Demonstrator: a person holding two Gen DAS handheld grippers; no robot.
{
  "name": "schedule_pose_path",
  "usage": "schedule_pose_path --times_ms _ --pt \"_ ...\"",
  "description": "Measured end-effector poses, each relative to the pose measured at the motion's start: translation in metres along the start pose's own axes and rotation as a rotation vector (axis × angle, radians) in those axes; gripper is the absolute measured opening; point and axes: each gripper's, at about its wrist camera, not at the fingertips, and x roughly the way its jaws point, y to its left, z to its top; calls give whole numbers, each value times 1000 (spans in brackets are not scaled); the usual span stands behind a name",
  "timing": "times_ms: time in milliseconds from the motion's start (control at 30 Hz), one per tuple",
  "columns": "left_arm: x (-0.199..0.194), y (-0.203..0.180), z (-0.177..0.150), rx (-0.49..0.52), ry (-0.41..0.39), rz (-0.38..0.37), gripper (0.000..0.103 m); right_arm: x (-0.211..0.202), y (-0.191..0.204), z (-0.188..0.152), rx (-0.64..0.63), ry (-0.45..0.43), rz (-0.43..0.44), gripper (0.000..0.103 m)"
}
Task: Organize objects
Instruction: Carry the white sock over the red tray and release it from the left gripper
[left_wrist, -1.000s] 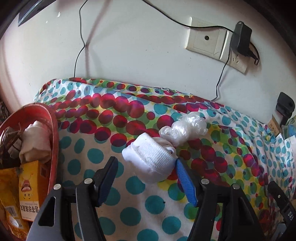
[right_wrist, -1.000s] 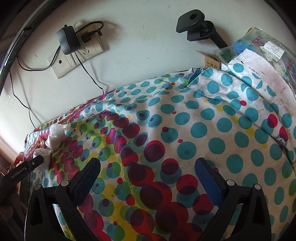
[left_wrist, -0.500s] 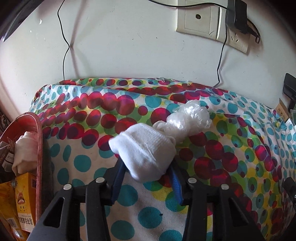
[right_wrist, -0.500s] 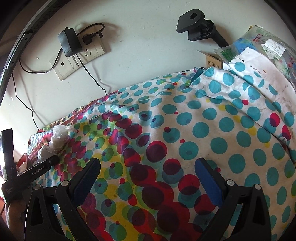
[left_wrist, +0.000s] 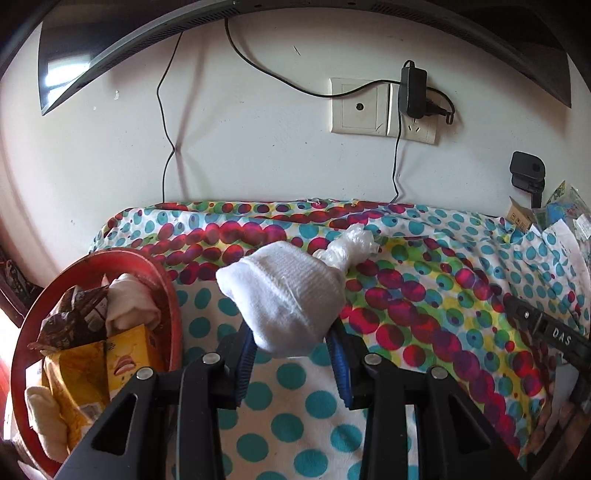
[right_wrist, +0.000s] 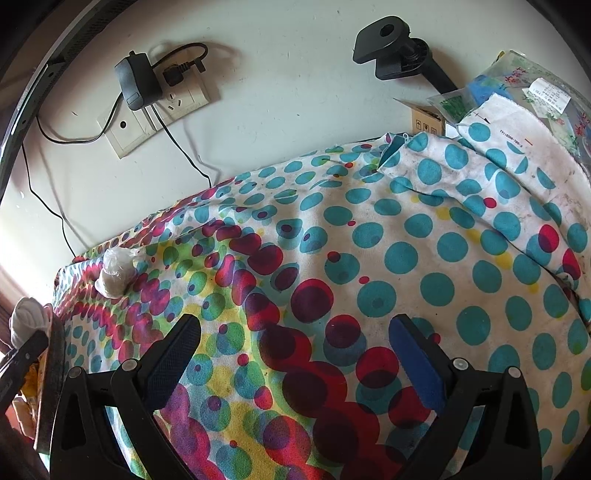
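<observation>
I'm in a home room: polka-dot cloth (right_wrist: 399, 258) over the counter against a white wall, wall socket (left_wrist: 382, 107) with plugged-in charger (left_wrist: 413, 90), curved TV edge (left_wrist: 110, 33) above, red basket (left_wrist: 168, 291) of snack packets and cloths.

A surface against the wall is covered by a dotted cloth (right_wrist: 402, 258), patterned in teal, red and yellow. A knotted plastic bag (right_wrist: 116, 271) is laid on the cloth near the wall. A red basket (left_wrist: 162, 280) is seen at the left edge of the cloth; whether it is set on the cloth cannot be told.
</observation>
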Motion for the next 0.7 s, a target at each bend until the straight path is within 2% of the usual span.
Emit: schedule_pose_path --times_ms 200,467,600,700 --pt "-31 54 -32 -109 16 42 36 1 0 1 -2 5 4 102" --pt "-89 167 -69 -273 -31 129 36 2 -1 0 0 14 18 103" --pt "-95 221 -75 -308 -20 197 36 2 -2 0 0 14 18 103" --pt "-85 257 -76 -325 3 245 36 2 -1 0 -1 15 16 103"
